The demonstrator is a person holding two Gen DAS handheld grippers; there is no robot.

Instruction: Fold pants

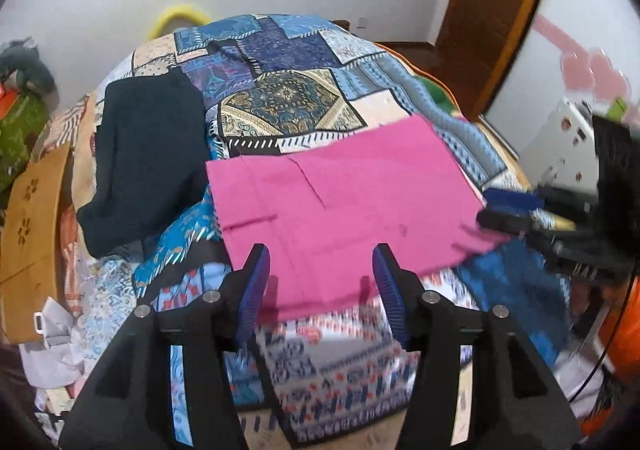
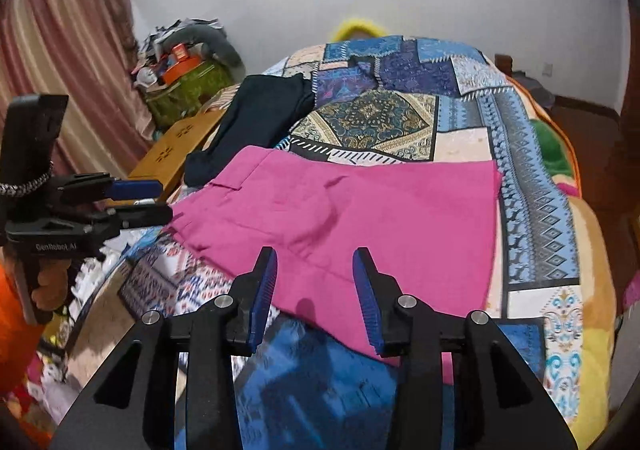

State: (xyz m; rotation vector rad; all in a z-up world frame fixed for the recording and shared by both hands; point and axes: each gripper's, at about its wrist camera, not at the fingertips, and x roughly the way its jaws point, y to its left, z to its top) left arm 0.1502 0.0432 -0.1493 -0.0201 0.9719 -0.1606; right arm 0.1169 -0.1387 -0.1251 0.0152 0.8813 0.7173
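**On the bed: pink pants folded flat, both grippers clear**

On the patchwork bedspread (image 1: 288, 97) the pink pants (image 1: 340, 205) lie folded into a flat, roughly rectangular stack near the bed's near edge, waistband and pocket seams showing toward the left in the right wrist view. They look laid out this way so the layers stay square and easy to double over again.

Above the near hem, the left hand-held gripper (image 1: 320, 270) has its jaws apart with nothing clamped; only pink cloth shows behind the gap. Likewise the right hand-held gripper (image 2: 315, 274) stands parted, pads off the fabric, hovering over the near corner. Both seem released, probably to let the fold settle.

Beside the pants, up and to the left, a dark garment (image 1: 148, 161) lies crumpled, just touching the pink edge. A wooden board (image 1: 34, 217) sits beyond it.

Printed on the left gripper's body, seen from the right wrist, is "GenRobot.AI" (image 2: 56, 247).
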